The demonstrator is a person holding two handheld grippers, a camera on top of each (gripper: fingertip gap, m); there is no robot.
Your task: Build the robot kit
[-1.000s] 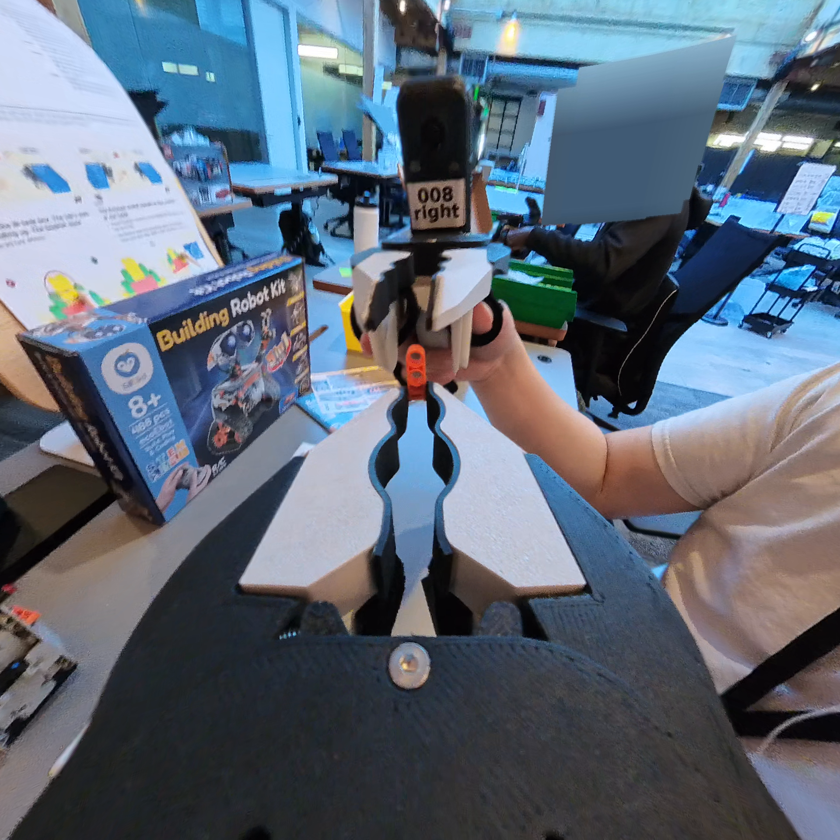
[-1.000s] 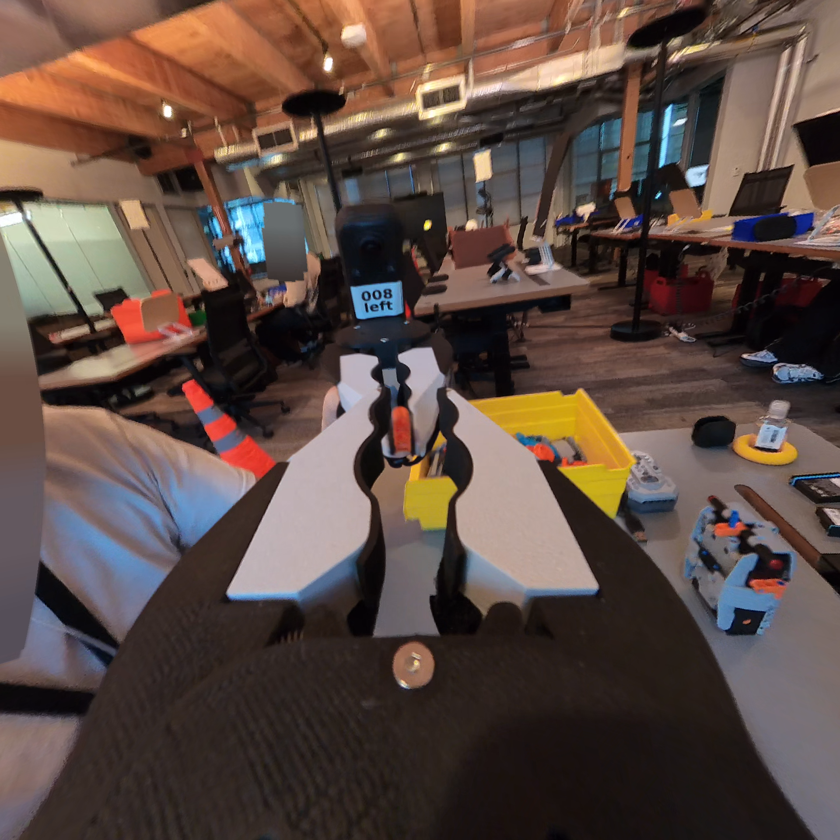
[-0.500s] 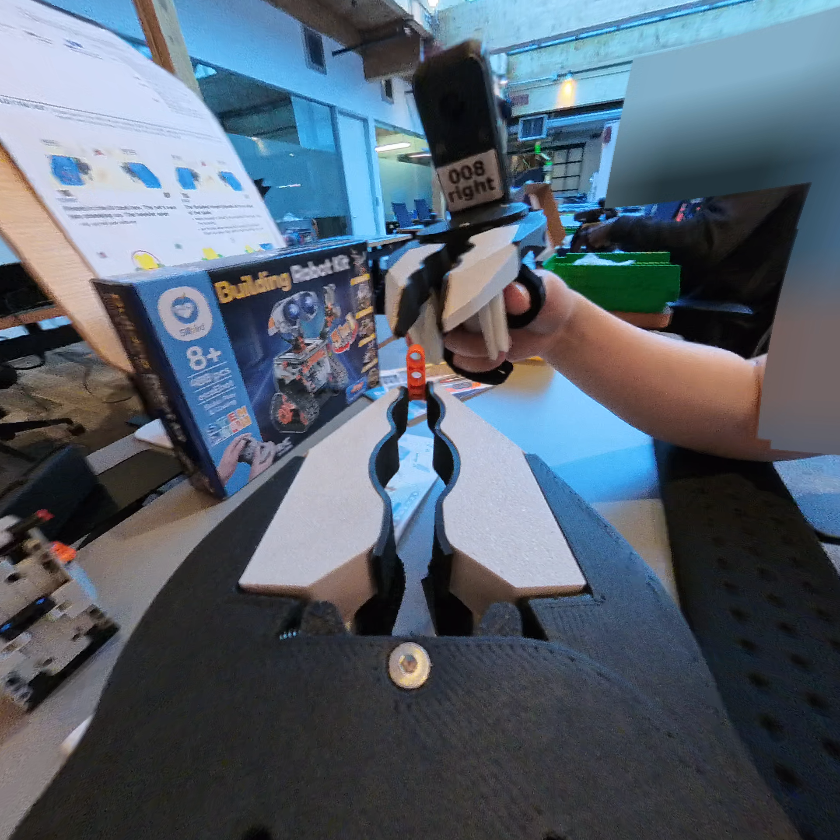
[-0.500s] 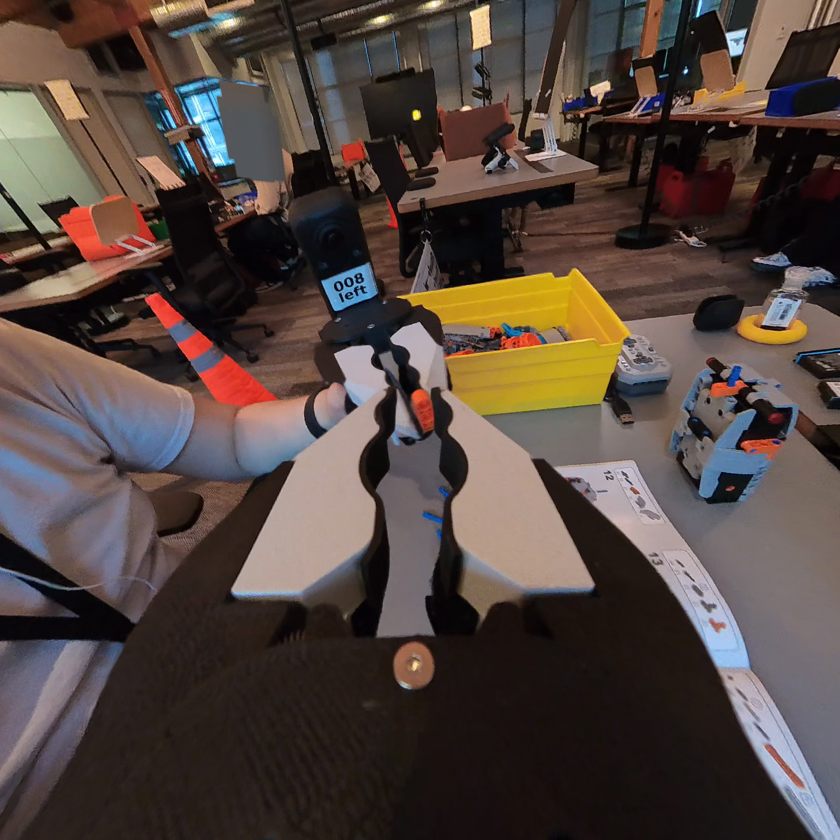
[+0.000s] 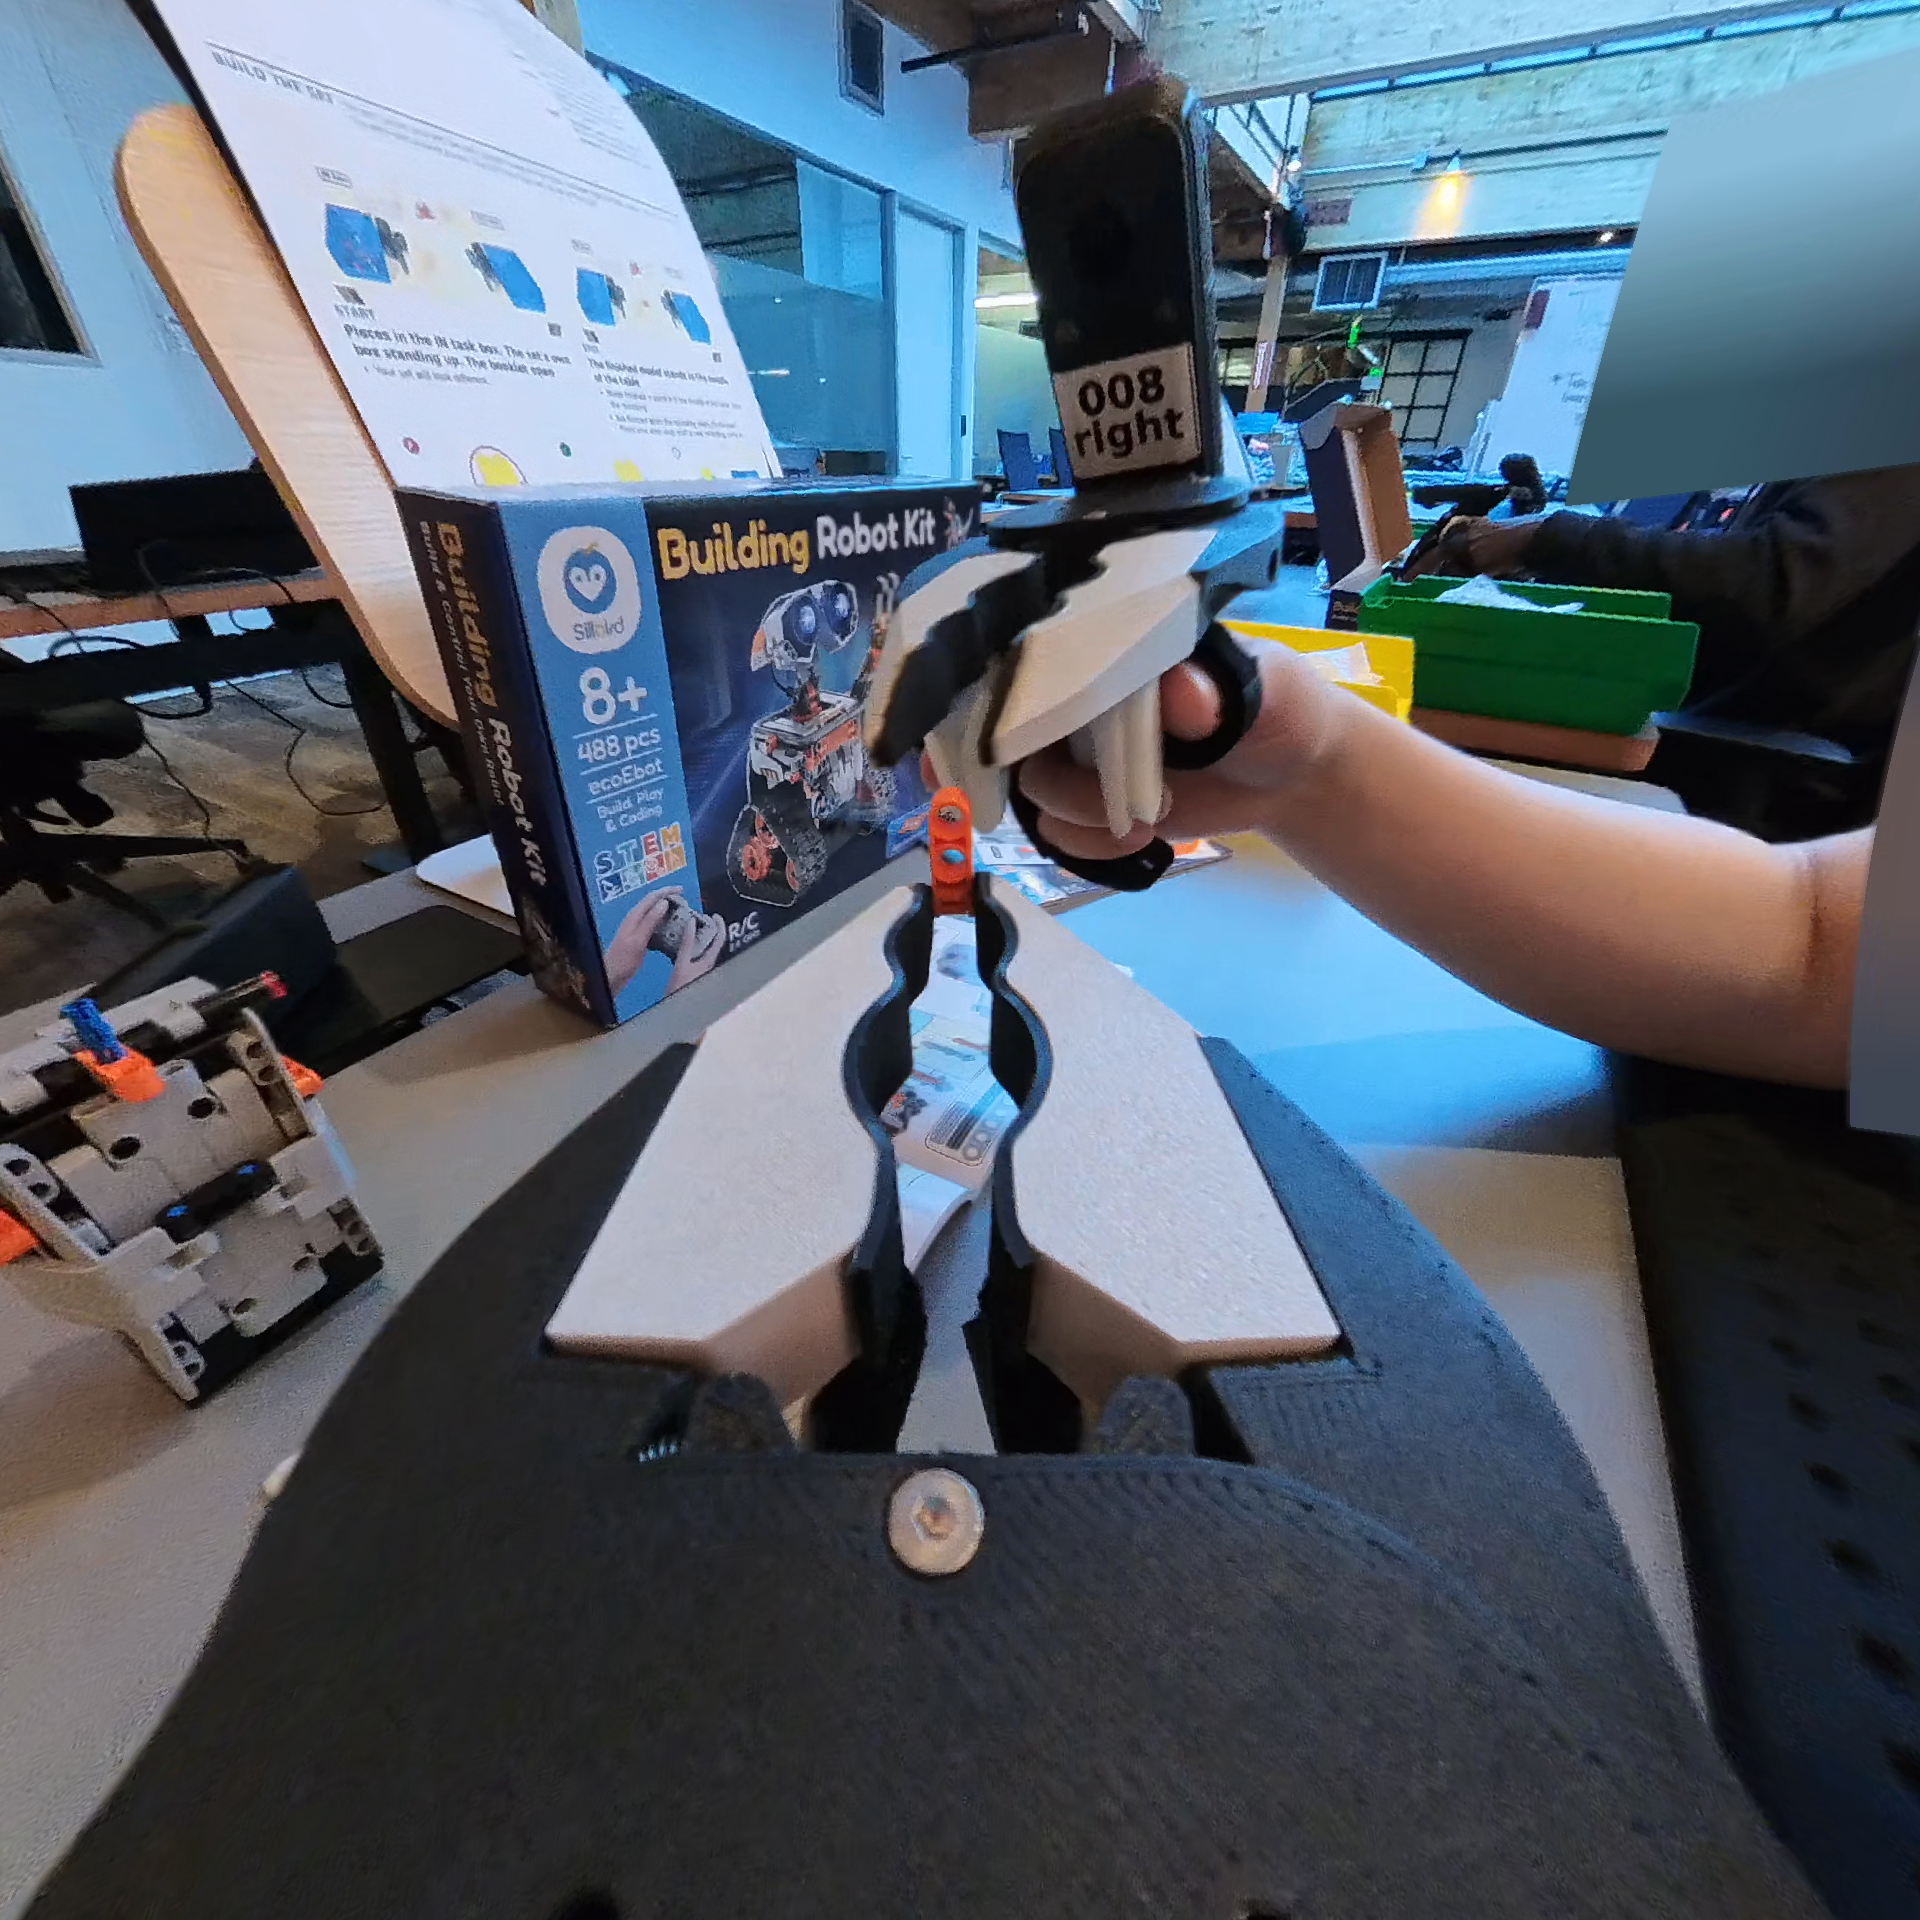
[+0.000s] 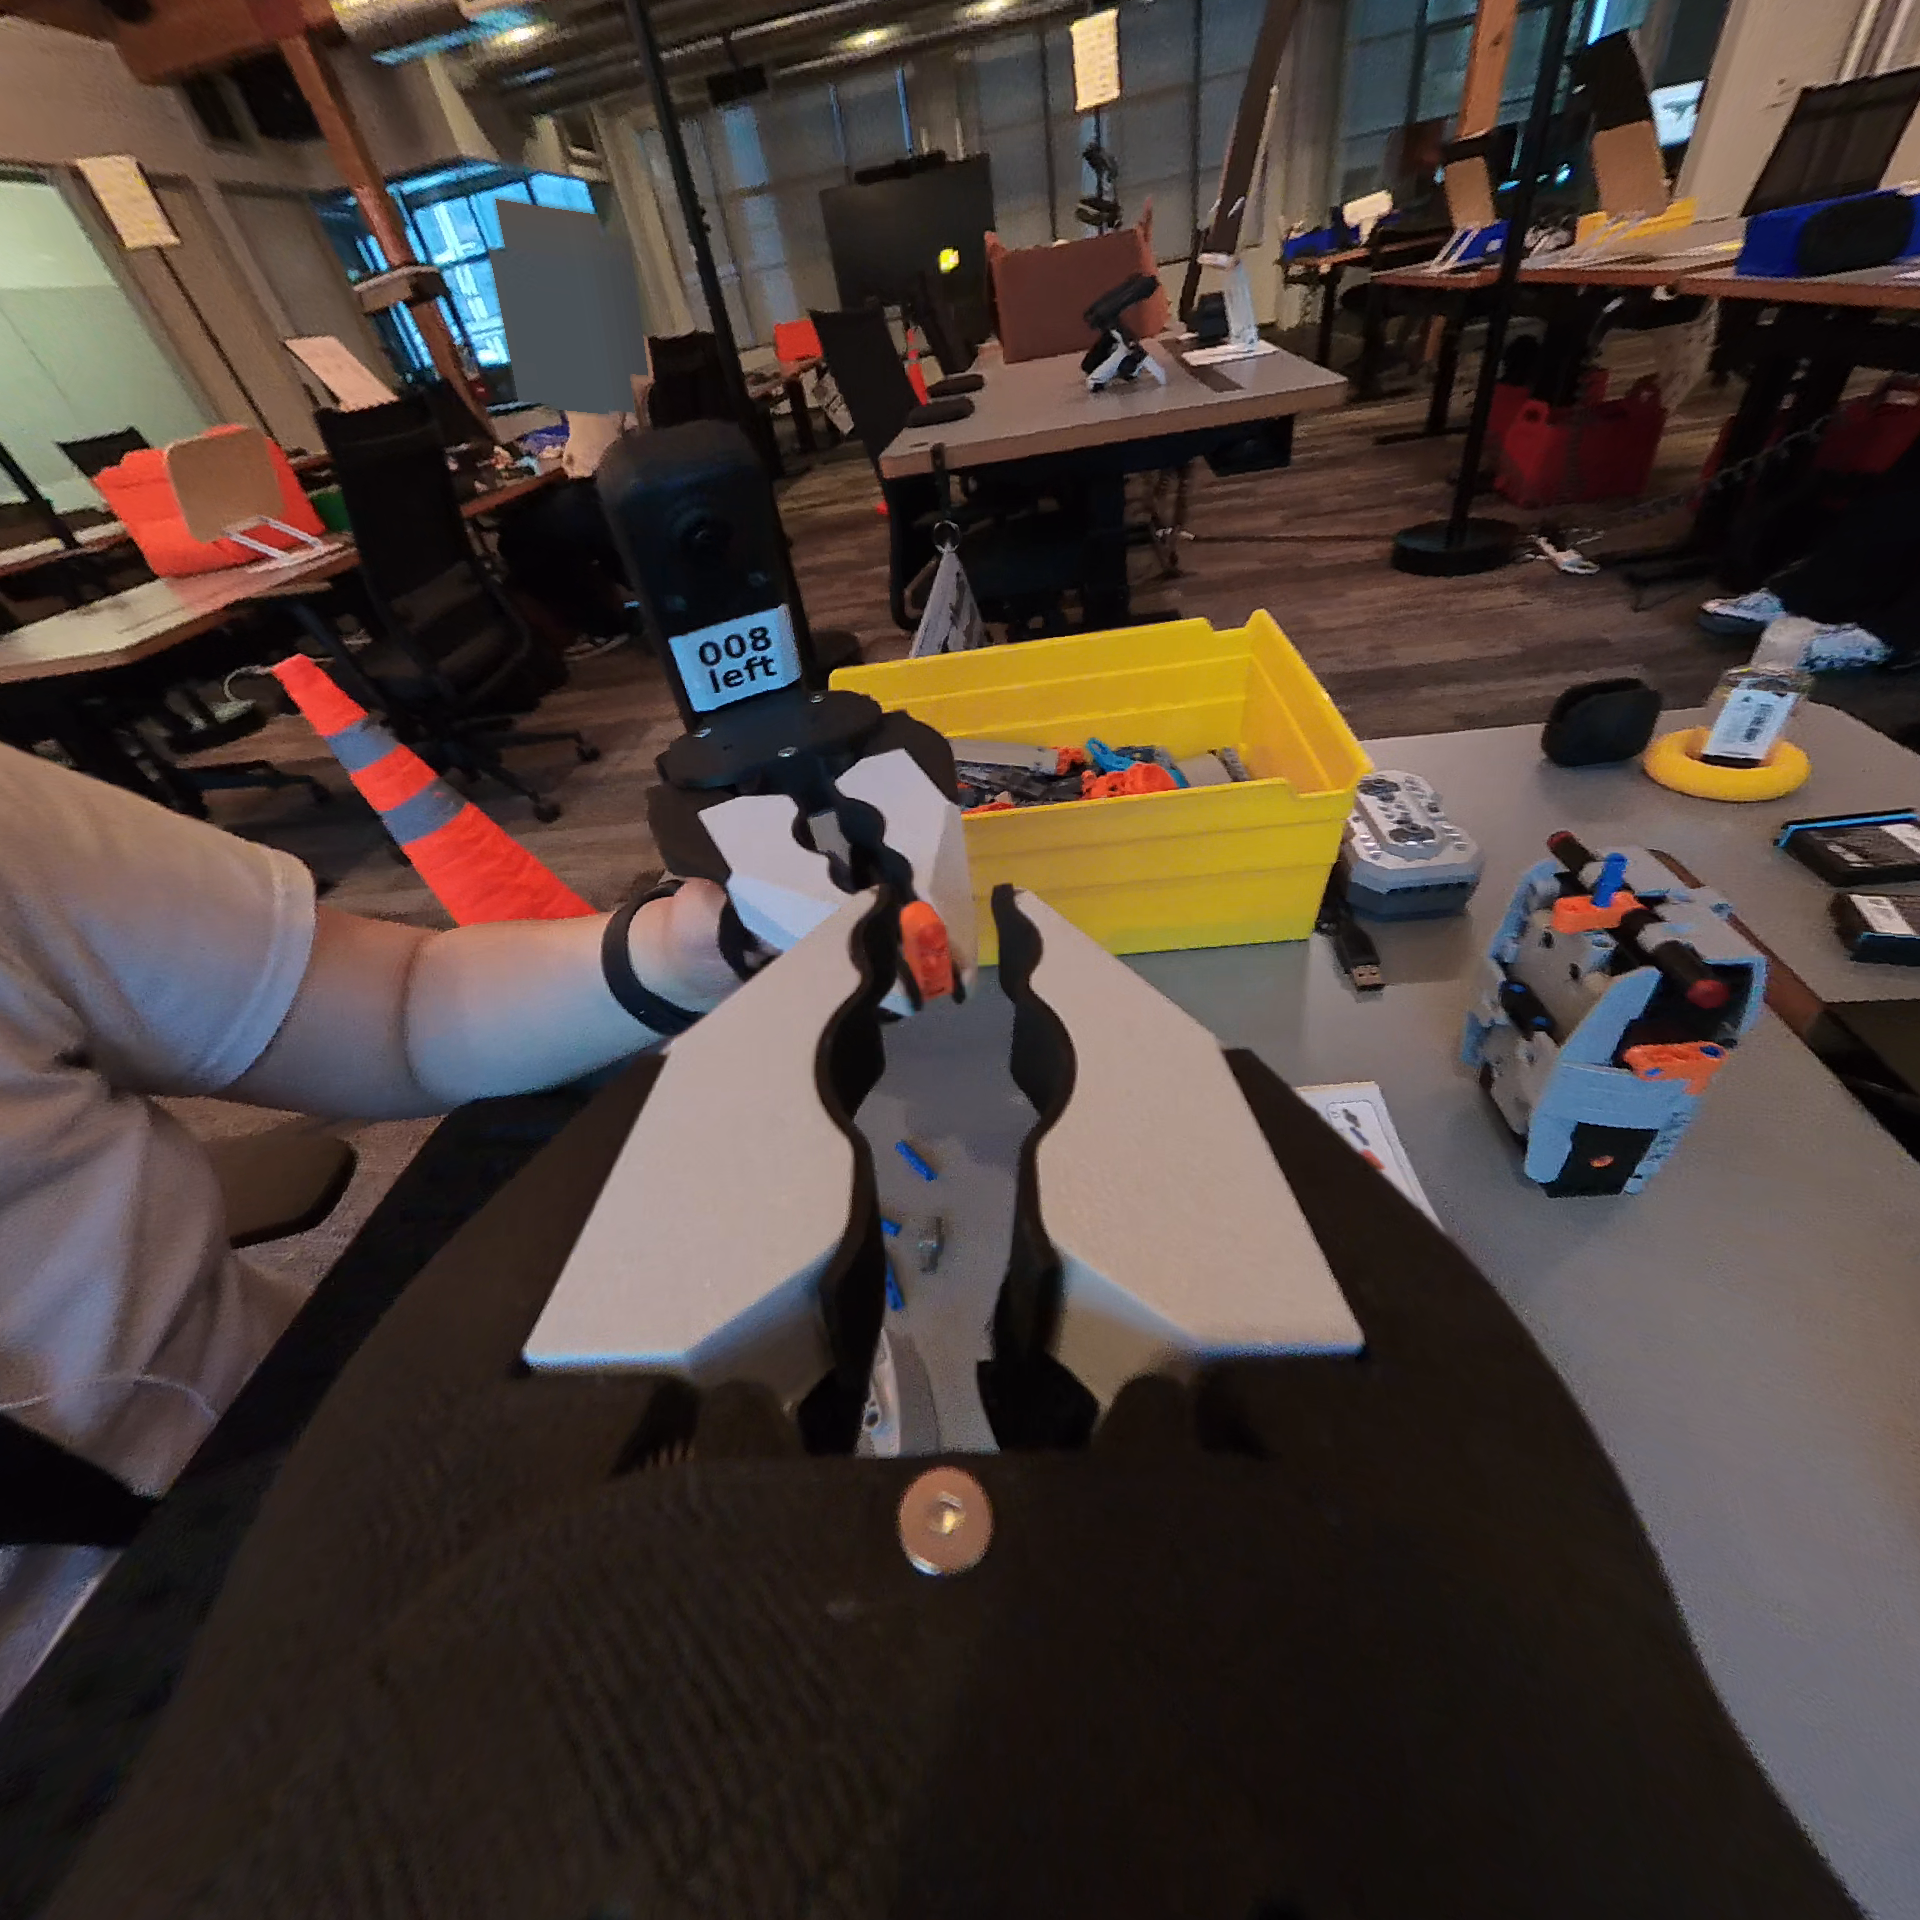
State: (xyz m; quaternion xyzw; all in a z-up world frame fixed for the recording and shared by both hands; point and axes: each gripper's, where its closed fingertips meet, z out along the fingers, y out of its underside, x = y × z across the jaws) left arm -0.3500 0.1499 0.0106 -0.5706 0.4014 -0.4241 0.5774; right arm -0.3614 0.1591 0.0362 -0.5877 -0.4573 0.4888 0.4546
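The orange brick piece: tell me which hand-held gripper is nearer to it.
Left. The left hand-held gripper is shut on the orange brick piece at its fingertips. The right hand-held gripper is open, facing it from just beyond, not gripping it.

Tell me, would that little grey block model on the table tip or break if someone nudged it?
The grey block model looks squat and wide-based, so it would probably slide rather than tip. Its orange and blue pins stick out on top, so those might pop off if knocked. Being built of small plastic pieces, it is likely light.
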